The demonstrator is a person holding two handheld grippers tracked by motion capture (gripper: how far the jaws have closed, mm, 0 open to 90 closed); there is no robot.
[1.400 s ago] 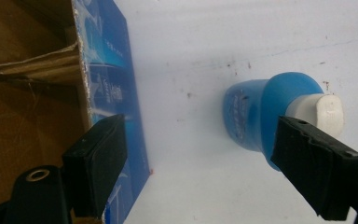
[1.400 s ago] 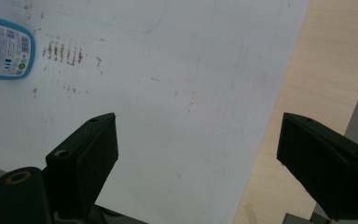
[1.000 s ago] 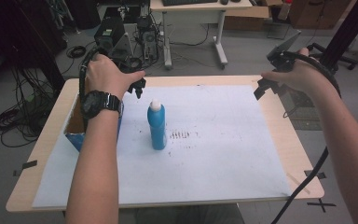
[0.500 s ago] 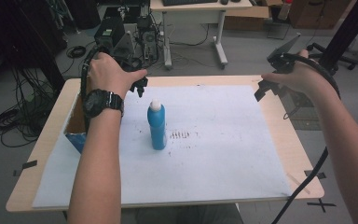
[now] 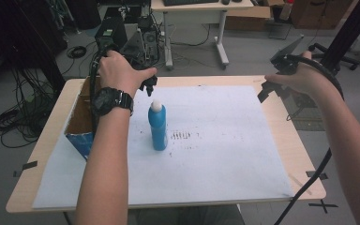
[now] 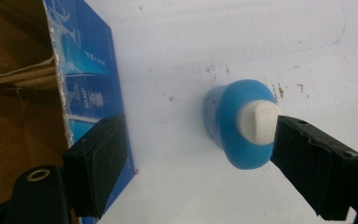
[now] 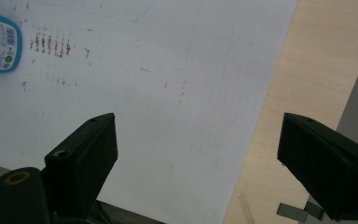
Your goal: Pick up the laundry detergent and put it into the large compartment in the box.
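white paper (image 5: 215, 154) covers most of the table (image 5: 300, 154), and on it, left of centre, a blue bottle (image 5: 158, 127) with a white cap (image 6: 257, 120) stands upright, just beside an open cardboard box (image 5: 79, 123) at the left edge. the left hand-held gripper (image 6: 200, 158) hangs above the bottle with jaws wide, and the cap sits close against one jaw rather than midway (off-centre). closing from here would likely nudge the tall, narrow bottle and tip it. the left forearm reaches forward, wrist bent down. farther off, the right hand-held gripper (image 7: 198, 163) hovers wide and empty over the paper's far right edge, its arm stretched forward.
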